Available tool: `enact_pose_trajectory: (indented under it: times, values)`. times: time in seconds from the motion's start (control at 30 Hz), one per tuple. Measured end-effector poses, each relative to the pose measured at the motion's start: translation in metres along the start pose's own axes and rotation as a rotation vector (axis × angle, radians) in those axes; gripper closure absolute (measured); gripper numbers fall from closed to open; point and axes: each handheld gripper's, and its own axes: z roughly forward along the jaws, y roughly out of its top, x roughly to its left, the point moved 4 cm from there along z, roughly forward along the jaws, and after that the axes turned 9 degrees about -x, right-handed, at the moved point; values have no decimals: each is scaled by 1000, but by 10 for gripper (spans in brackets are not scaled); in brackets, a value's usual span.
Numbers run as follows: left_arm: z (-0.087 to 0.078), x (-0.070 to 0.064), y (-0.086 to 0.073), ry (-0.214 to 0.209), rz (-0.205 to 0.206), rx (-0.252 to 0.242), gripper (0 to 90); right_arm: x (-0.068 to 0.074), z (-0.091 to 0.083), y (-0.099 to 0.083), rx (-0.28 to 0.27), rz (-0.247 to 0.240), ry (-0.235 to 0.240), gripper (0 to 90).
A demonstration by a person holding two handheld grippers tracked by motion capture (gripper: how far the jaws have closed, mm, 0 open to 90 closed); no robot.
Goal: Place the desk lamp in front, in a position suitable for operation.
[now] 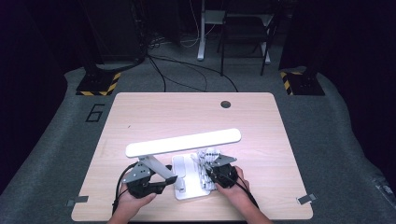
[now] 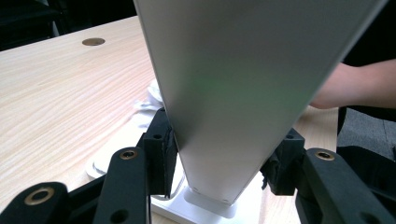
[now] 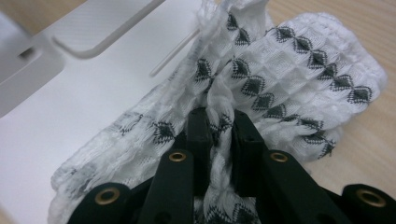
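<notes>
Two grippers at the near edge of the wooden surface [image 1: 140,112]: left gripper [image 2: 219,163] has its fingers clamped on the silver arm of the desk lamp [image 2: 243,93] just above its white base [image 1: 184,170]. Right gripper [image 3: 217,130] fingers pinch a bunched white patterned cloth [image 3: 289,74] lying on the base's right side, partly spilling onto the wood.

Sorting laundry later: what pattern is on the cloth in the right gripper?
White waffle-weave cloth with small dark diamonds, clearest in the right gripper view.

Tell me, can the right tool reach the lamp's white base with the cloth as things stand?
Probably yes. The right tool is shut on the patterned cloth, which already lies on the lamp base. The left tool clamps the lamp arm off to one side.
</notes>
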Motion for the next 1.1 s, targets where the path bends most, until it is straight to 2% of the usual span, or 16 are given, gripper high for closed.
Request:
enact_pose_trajectory:
  times: [0.37, 0.5, 0.63, 0.7, 0.73, 0.83, 0.93, 1.1]
  values:
    - [0, 0, 0, -3, -2, 5, 534, 22, -33, -26, -29, 22, 49, 798]
    - [-1, 0, 0, -1, -3, 6, 534, 28, -41, -31, -28, 0, 53, 798]
    - [0, 0, 0, 1, -3, 6, 534, 34, -49, -36, -26, 14, 63, 798]
    - [0, 0, 0, 1, -6, 5, 534, 35, -52, -38, -22, -6, 69, 798]
    - [0, 0, 0, -1, -4, 5, 534, 37, -53, -39, -26, 14, 72, 798]
    - [0, 0, 0, 2, -4, 5, 535, 38, -55, -42, -30, 18, 75, 798]
    - [3, 0, 1, 24, -5, -2, 534, 37, -52, -41, -33, 40, 73, 797]
    - [6, 7, 1, 36, -13, -11, 535, 30, -42, -34, -41, 43, 38, 797]
